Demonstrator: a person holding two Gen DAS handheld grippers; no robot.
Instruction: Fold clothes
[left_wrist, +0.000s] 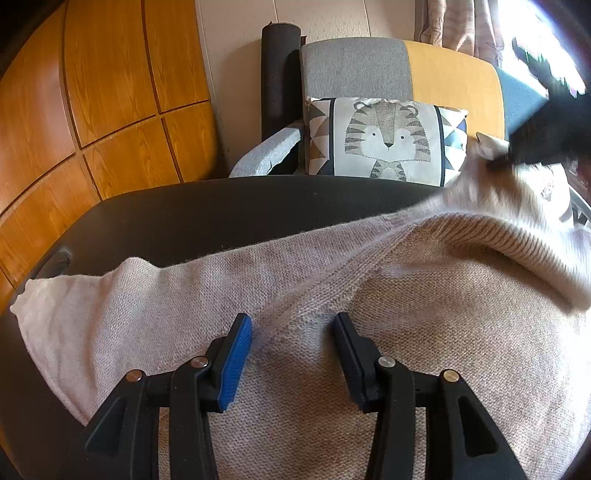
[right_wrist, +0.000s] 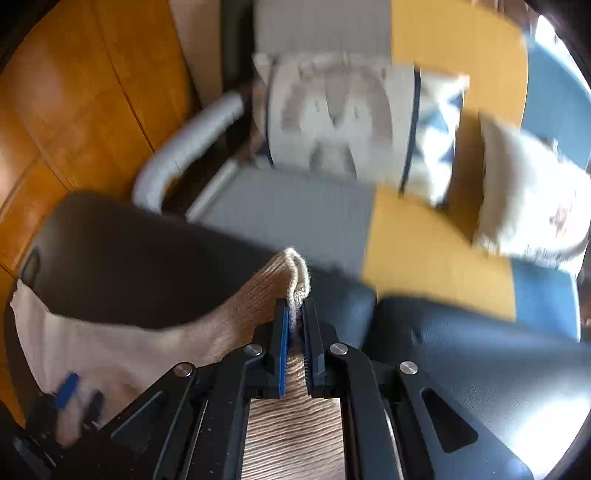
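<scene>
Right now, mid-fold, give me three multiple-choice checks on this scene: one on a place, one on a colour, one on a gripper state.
1. Where does the sweater lie?
A. On the dark table
B. On the armchair seat
C. On the wooden floor

2. What colour is the pad on the left gripper?
A. Red
B. Blue
C. Green

3. How does the right gripper stand?
A. Wide open above the sweater
B. Shut on nothing
C. Shut on the sweater's ribbed edge

Answers:
1 A, the beige knit spreads over the dark tabletop in front of the armchair.
2 B, one finger carries a blue pad.
3 C, the right wrist view shows knit pinched between the nearly closed jaws, with a loop sticking out past the tips.
</scene>
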